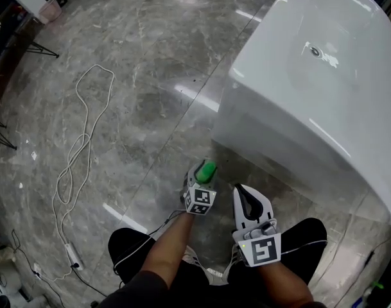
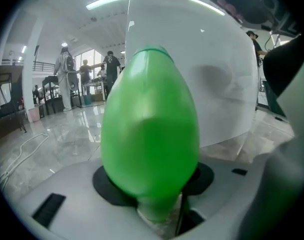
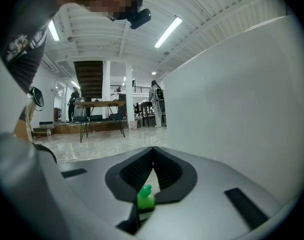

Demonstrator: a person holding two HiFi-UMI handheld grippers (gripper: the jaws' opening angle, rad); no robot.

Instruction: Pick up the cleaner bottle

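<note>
Cleaner bottle (image 1: 208,169) is clasped in left tongs (image 1: 204,174) over marble floor (image 1: 137,76); right tongs (image 1: 243,194) clenched.

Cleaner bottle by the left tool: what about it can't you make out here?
- Body and label: in the head view the left tool covers all but the cleaner bottle's green top.
- Whether the pads press it: in the left gripper view the bottle's bulge overlaps them.
- Detail in the right gripper view: only a tiny green speck past the right tool's closed tips.
</note>
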